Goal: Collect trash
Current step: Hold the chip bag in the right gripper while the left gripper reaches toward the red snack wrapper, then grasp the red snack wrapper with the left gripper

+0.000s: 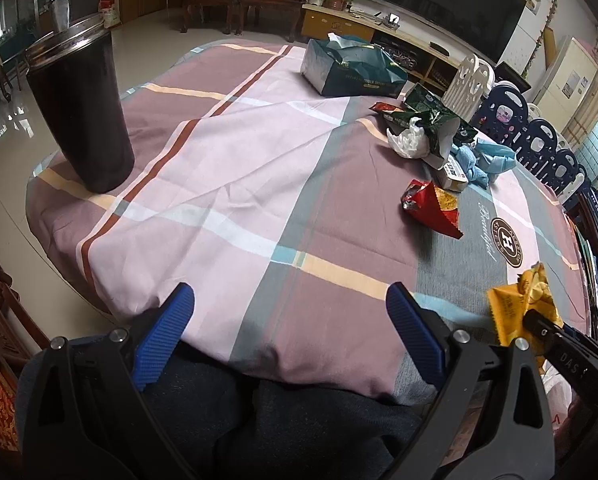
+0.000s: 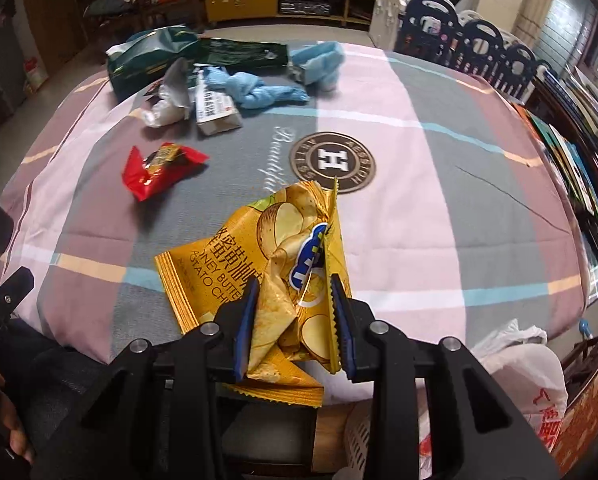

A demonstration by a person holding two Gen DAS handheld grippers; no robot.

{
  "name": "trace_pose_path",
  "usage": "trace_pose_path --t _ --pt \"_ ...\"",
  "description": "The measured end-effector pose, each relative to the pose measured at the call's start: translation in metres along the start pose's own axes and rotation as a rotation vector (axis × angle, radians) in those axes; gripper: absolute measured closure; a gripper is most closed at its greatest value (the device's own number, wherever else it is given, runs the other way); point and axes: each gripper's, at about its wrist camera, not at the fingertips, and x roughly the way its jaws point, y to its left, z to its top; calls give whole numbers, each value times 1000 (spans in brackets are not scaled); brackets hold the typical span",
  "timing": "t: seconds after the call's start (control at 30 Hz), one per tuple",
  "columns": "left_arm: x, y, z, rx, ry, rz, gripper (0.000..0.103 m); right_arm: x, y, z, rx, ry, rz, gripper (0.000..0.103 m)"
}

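seen from 2 wrist cameras over a table under a plaid tablecloth [image 2: 439, 184]. right gripper [image 2: 295, 320] clenched on a crumpled yellow potato chip bag [image 2: 283, 264], blue pads pressing its folds from both sides at the near table edge. left gripper [image 1: 289, 332] released, jaws spread wide with nothing between them, hanging over the near edge of the cloth above a lap in dark trousers.

judged early in the task: only 1 piece in hand, none visibly binned. left to gather, well apart from the bag: a red snack wrapper [image 2: 159, 168] mid-table; farther back a white carton [image 2: 215, 112], a crumpled white plastic bag [image 2: 167, 108], knotted blue cloth [image 2: 259, 92], a green foil packet [image 2: 239, 56]. teal tissue box [image 1: 351, 68] and tall dark tumbler [image 1: 79, 120] likely not trash. white plastic sack [image 2: 519, 364] below the table's right edge, probably the drop point, beside a white basket [image 2: 359, 440].
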Motion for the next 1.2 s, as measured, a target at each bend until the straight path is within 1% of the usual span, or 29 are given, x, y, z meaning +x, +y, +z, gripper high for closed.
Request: trace_pose_path --t 0.13,0.27,0.33,0.4,0.43,0.63,0.7,0.73,0.8,0.9,0.93,0.97,1.03,1.07,1.1,1.13,1.2 --pt "1 -1 0 8 5 1 7 3 -14 -1 65 30 18 68" --pt "0 0 1 3 2 -4 7 -6 -21 -2 84 9 -1 68" --pt "2 1 6 -27 11 -29 7 -13 -26 -2 91 -11 -1 68" --pt "3 -2 15 -67 25 -80 7 -19 -32 -2 98 -31 -11 68" --pt "6 -9 19 -67 30 -105 7 -21 -36 -2 104 -37 -11 68" --pt "37 -82 43 104 76 -194 7 -29 -64 -5 162 -63 -4 67" --pt "49 -108 53 158 73 -224 7 -30 -75 -7 183 -65 -6 67" --pt "56 -119 57 188 73 -225 7 -31 -82 -9 197 -63 -6 66" --pt "74 -141 64 256 99 -210 7 -29 -93 -12 224 -53 1 66" --pt "102 -155 68 303 144 -156 7 -25 -103 -15 249 -43 4 66" --pt "107 -157 68 314 153 -144 12 -24 -104 -15 253 -42 6 66" --pt "111 -157 66 332 154 -131 19 -24 -105 -16 255 -43 10 66" --pt "114 -157 61 363 152 -118 51 -22 -104 -15 257 -44 20 66" --pt "114 -156 59 371 148 -115 53 -22 -103 -14 256 -43 23 66" --pt "111 -152 56 373 122 -126 59 -21 -101 -14 253 -43 26 66" --pt "106 -149 55 371 94 -147 67 -21 -99 -14 249 -43 28 66" --pt "98 -142 55 355 72 -178 69 -23 -94 -15 240 -45 30 66"
